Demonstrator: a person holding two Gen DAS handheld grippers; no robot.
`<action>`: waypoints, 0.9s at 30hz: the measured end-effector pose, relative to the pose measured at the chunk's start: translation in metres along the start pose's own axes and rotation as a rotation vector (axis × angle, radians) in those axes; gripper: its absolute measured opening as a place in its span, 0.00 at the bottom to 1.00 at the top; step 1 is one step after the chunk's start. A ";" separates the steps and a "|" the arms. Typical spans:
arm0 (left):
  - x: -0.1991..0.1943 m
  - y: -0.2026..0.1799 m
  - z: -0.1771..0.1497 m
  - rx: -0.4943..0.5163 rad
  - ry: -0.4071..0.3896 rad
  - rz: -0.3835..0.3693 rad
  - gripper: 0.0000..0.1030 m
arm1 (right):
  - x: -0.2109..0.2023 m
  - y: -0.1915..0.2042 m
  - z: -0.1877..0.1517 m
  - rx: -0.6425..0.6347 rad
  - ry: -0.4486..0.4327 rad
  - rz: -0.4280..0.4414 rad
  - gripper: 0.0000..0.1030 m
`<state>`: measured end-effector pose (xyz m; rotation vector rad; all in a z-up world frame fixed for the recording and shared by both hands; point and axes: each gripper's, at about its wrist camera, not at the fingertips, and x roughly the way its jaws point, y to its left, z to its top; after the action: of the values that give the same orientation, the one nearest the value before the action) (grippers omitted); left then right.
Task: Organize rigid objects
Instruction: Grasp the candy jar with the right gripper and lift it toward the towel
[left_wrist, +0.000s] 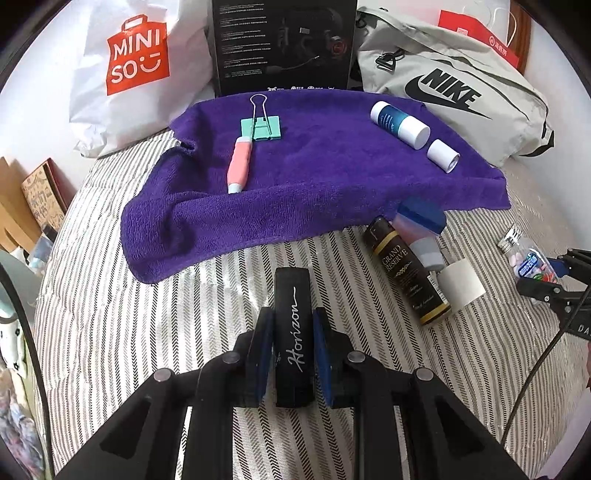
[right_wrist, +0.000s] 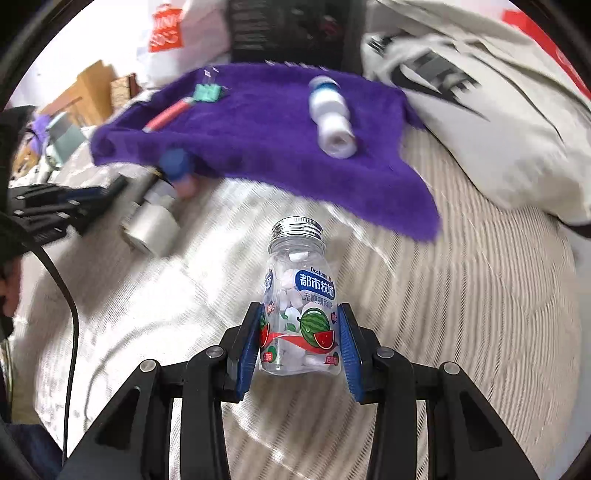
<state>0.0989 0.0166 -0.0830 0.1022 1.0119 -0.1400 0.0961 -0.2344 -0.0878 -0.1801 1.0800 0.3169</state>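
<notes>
My left gripper (left_wrist: 293, 325) is shut on a black "Horizon" box (left_wrist: 293, 332) above the striped bed. My right gripper (right_wrist: 301, 325) is shut on a clear candy bottle (right_wrist: 297, 295) with a silver cap; it also shows in the left wrist view (left_wrist: 530, 260). A purple towel (left_wrist: 314, 177) holds a pink pen (left_wrist: 239, 164), a green binder clip (left_wrist: 261, 125), a blue-white bottle (left_wrist: 399, 120) and a white cap (left_wrist: 443, 155). Off the towel lie a dark "Grand Reserve" bottle (left_wrist: 406, 269), a blue-capped pink bottle (left_wrist: 421, 229) and a white box (left_wrist: 461, 286).
A Miniso bag (left_wrist: 136, 59), a black carton (left_wrist: 284, 44) and a grey Nike bag (left_wrist: 454, 92) stand behind the towel. Boxes (left_wrist: 40, 192) sit beyond the bed's left edge. A black cable (right_wrist: 72, 314) hangs at the left of the right wrist view.
</notes>
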 end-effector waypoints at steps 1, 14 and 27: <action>0.000 -0.001 0.000 0.007 0.001 0.008 0.21 | 0.000 -0.003 -0.001 0.019 -0.004 0.011 0.39; 0.003 -0.003 0.003 0.001 -0.013 0.007 0.20 | 0.003 0.000 0.000 0.024 -0.023 -0.013 0.39; -0.018 0.013 0.003 -0.060 -0.037 -0.060 0.20 | -0.015 -0.004 0.002 0.048 -0.041 0.049 0.39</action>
<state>0.0942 0.0304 -0.0660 0.0140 0.9815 -0.1655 0.0925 -0.2403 -0.0736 -0.1040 1.0517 0.3365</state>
